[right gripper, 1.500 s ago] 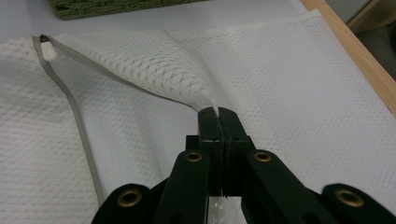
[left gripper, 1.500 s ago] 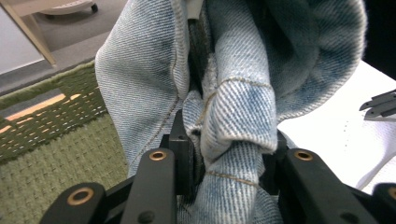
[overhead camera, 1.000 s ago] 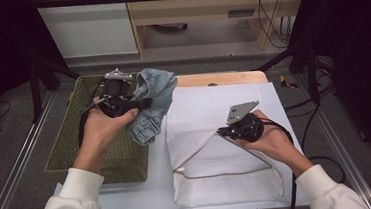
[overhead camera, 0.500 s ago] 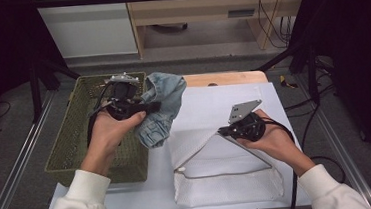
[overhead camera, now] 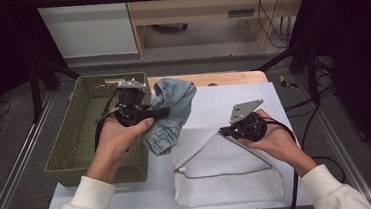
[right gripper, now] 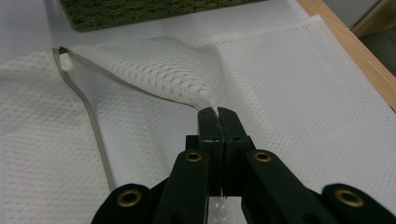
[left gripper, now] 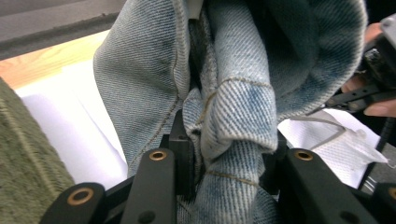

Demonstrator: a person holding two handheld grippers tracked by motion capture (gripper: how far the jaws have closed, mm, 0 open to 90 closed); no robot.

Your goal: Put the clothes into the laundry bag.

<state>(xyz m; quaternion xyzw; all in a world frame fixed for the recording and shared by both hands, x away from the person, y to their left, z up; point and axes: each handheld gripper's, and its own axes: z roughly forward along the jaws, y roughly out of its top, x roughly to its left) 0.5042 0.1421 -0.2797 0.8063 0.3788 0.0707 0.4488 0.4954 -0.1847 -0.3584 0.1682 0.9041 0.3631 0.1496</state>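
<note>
At nine o'clock on the table (overhead camera: 131,199) sits a green woven basket (overhead camera: 71,143), its near right corner just beside the person's left hand. That hand carries the left claw (overhead camera: 161,114), whose jaws stand partly apart and are clamped on a bunched fold of a pale denim garment (overhead camera: 171,113). In the left gripper view the denim (left gripper: 233,116) is wadded thick between the two black jaws, which is why they cannot close further. The garment hangs clear of the basket, toward ten o'clock of the mesh bag, apparently so it can be fed into the opening.

At the centre, reaching down to six o'clock, lies a white mesh laundry bag (overhead camera: 229,181) with its zipper (right gripper: 88,121) undone along the mouth. The right claw (overhead camera: 223,130), at three o'clock, is pinched fully shut on the upper edge of that mouth; the right gripper view shows the mesh (right gripper: 177,74) drawn up into a peak at the jaw tips. Lifting this flap keeps the bag gaping toward the denim, so the cloth should slide in without snagging.
</note>
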